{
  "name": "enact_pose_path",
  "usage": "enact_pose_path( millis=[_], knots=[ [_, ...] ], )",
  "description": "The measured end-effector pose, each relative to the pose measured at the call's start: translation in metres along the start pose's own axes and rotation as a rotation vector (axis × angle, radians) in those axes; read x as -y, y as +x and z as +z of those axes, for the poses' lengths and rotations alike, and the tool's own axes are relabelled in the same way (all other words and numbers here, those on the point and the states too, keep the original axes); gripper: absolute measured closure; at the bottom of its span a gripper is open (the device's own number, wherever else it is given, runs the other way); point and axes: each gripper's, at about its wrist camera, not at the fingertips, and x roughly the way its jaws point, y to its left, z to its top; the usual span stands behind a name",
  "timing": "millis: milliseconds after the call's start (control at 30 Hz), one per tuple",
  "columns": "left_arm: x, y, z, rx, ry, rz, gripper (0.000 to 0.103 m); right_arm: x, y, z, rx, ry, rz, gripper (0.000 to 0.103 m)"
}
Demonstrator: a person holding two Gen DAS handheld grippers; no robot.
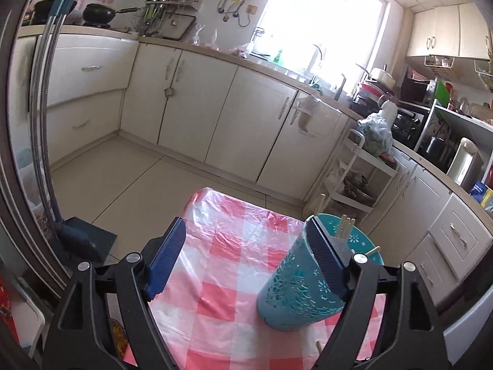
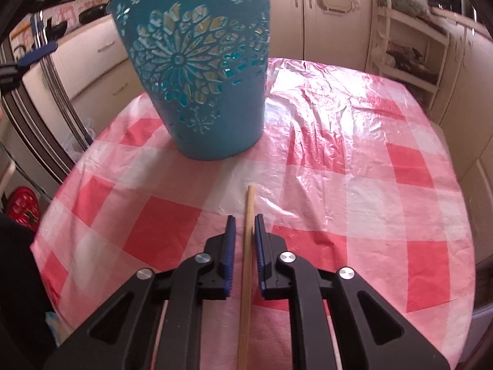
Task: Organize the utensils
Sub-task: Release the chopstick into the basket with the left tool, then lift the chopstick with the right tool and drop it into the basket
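Observation:
A teal cut-out utensil holder [image 2: 200, 71] stands on the red-and-white checked tablecloth [image 2: 354, 166]. In the left wrist view the holder [image 1: 295, 289] has several wooden chopsticks [image 1: 345, 226] sticking out of its top. My left gripper [image 1: 245, 220] is open wide over the cloth with nothing between its fingers. Its right finger [image 1: 326, 262] lies against the holder's rim side; I cannot tell if they touch. My right gripper [image 2: 245, 217] is shut on a single wooden chopstick [image 2: 250, 197], which points towards the holder, just short of its base.
Another chopstick end [image 1: 319, 347] shows on the cloth near the holder. Beyond the table's far edge are the tiled floor, white cabinets [image 1: 197, 101] and a white shelf trolley [image 1: 354, 178]. A broom and dustpan [image 1: 86, 234] lean at the left.

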Motion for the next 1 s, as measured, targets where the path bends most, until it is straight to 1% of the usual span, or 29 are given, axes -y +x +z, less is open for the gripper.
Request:
enact_pose_path(
  millis=[33,67,100,133,200,233,400,533,600,667,733,833,900,1000],
  knots=[
    [-0.004,0.001,0.0,-0.002,-0.005,0.009,0.026,-0.003,0.0,0.0,0.003,-0.017,-0.016,0.094],
    [-0.007,0.003,0.0,-0.006,-0.01,0.015,0.026,-0.003,-0.001,0.0,0.0,-0.012,-0.014,0.097],
    [-0.01,0.004,-0.001,-0.009,-0.015,0.021,0.026,0.0,-0.001,0.001,-0.007,0.005,-0.007,0.098],
    [-0.011,0.006,-0.001,-0.015,-0.02,0.027,0.026,0.006,-0.003,0.001,-0.017,0.037,0.012,0.098],
    [-0.012,0.011,0.0,-0.031,-0.031,0.033,0.026,0.02,-0.017,0.003,0.014,0.115,0.095,0.098],
    [-0.014,0.011,0.0,-0.036,-0.043,0.035,0.026,0.024,-0.026,0.006,0.037,0.127,0.119,0.098],
    [-0.014,0.016,-0.001,-0.04,-0.058,0.039,0.026,0.034,-0.084,0.03,0.204,0.181,0.282,0.098],
    [-0.012,0.016,-0.002,-0.043,-0.046,0.044,0.026,0.035,-0.118,0.062,0.31,0.227,0.384,0.098],
    [-0.009,0.016,-0.003,-0.04,-0.04,0.047,0.026,0.035,-0.13,0.084,0.369,0.233,0.415,0.098],
    [-0.008,0.017,-0.004,-0.041,-0.042,0.047,0.025,0.033,-0.141,0.109,0.438,0.235,0.423,0.098],
    [-0.008,0.017,-0.004,-0.045,-0.044,0.044,0.025,0.032,-0.145,0.135,0.5,0.244,0.412,0.098],
    [-0.007,0.016,-0.004,-0.048,-0.046,0.039,0.025,0.03,-0.137,0.171,0.584,0.275,0.382,0.097],
    [-0.006,0.016,-0.003,-0.049,-0.045,0.035,0.025,0.032,-0.123,0.192,0.617,0.306,0.362,0.097],
    [-0.006,0.018,-0.003,-0.057,-0.053,0.03,0.025,0.035,-0.102,0.204,0.637,0.339,0.32,0.097]
  ],
)
